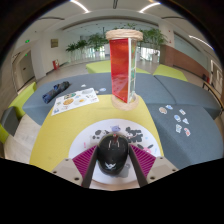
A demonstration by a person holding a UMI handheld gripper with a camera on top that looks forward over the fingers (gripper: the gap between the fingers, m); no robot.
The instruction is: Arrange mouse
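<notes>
A black computer mouse [112,153] sits between my gripper's [113,160] two fingers, its nose pointing away from me. Both fingers press against its sides, with the magenta pads [84,160] showing just outside them. The mouse is over the near edge of a white mat with dark printed patterns [118,130], which lies on a yellow patch of the table [60,140]. I cannot see whether the mouse rests on the mat or is held just above it.
A tall clear container with a red-orange filling and a white lid [123,65] stands beyond the mat. A printed sheet [76,100] and a blue object [55,90] lie to the far left. Small white pieces [180,120] are scattered on the grey surface to the right.
</notes>
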